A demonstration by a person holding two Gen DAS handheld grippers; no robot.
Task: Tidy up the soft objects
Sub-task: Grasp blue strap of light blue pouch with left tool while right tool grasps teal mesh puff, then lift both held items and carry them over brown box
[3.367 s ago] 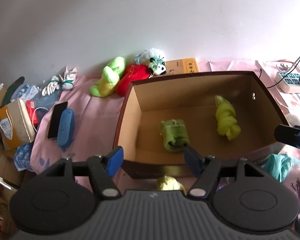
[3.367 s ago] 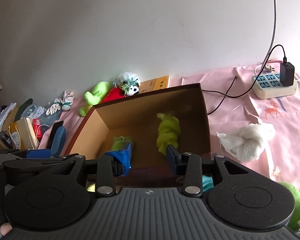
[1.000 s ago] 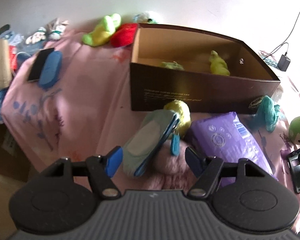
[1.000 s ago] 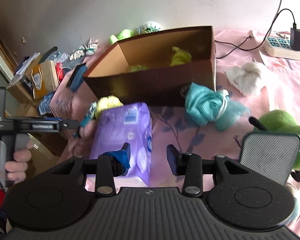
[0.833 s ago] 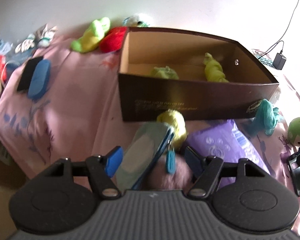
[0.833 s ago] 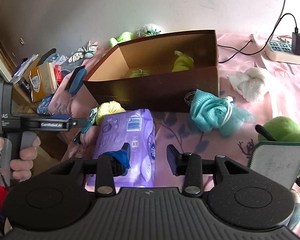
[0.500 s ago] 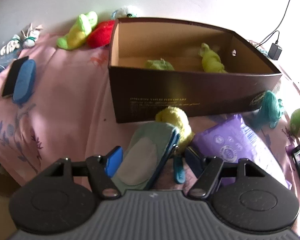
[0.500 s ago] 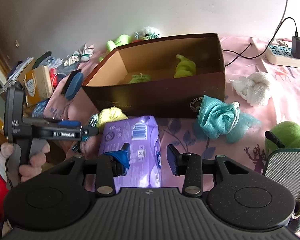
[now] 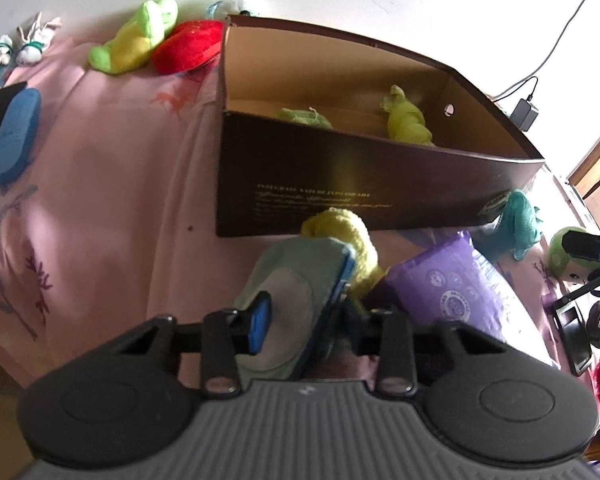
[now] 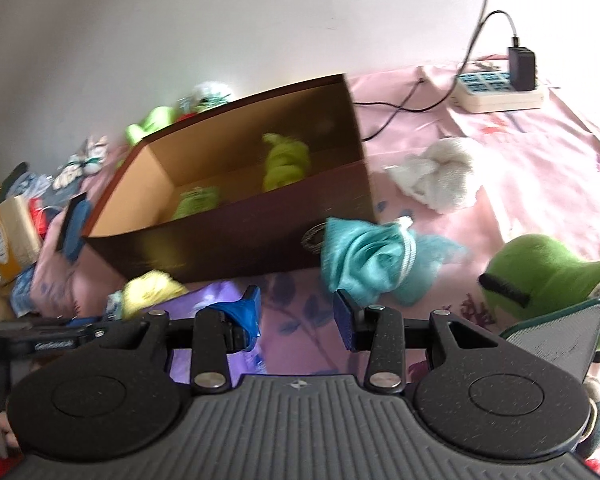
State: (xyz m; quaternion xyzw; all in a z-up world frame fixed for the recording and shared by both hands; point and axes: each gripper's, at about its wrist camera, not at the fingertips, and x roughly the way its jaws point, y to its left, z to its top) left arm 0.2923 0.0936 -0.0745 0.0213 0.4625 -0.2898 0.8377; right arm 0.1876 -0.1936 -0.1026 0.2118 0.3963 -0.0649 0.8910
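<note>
1. Since a second ago, the left gripper [image 9: 304, 322] has narrowed; its jaws are closing around the slipper [image 9: 296, 300].
2. Pale green, grey-soled, blue-edged, the slipper sits lower centre before the brown box [image 9: 360, 196].
3. Right gripper [image 10: 296, 316] stands narrowly apart, empty.

Left gripper [image 9: 304, 320] jaws closing.

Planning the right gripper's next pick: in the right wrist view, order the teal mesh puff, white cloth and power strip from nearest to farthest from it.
From the right gripper, whose jaws hold nothing:
1. Teal mesh puff, just ahead, against the box's front corner.
2. White cloth, farther back and to the right.
3. Power strip, far right, by the wall.
</note>
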